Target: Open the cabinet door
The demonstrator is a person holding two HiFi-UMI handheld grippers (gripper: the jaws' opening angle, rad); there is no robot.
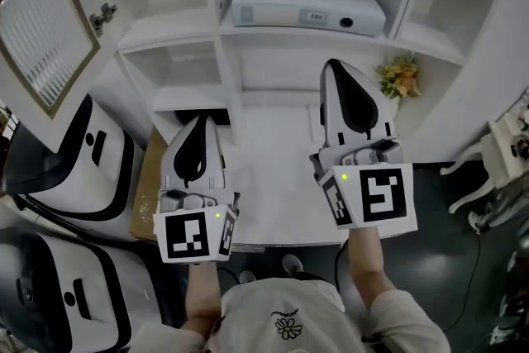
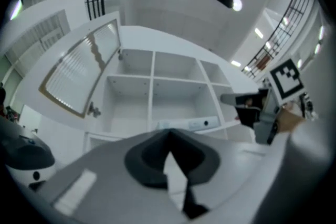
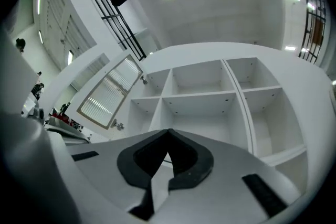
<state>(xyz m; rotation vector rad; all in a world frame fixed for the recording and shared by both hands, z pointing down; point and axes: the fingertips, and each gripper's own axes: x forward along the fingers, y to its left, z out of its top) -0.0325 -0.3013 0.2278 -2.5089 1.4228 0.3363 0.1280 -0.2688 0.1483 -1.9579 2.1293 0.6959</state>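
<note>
The white cabinet (image 1: 248,54) stands in front of me with its shelves bare to view. Its door (image 1: 41,29), a framed slatted panel with a small knob (image 1: 103,15), is swung wide to the upper left; it also shows as the door (image 2: 79,76) and the door (image 3: 107,94). My left gripper (image 1: 201,121) is held low at the left, apart from the door, jaws together on nothing. My right gripper (image 1: 335,66) reaches higher toward the middle shelves, shut and empty. The left gripper (image 2: 169,132) and right gripper (image 3: 169,131) each show closed tips against the shelves.
A flat white box-like device (image 1: 307,10) lies on a middle shelf. Yellow flowers (image 1: 400,77) sit at the right end of the counter (image 1: 273,178). Two white and black machines (image 1: 74,161) stand at the left, a white chair (image 1: 488,169) at the right.
</note>
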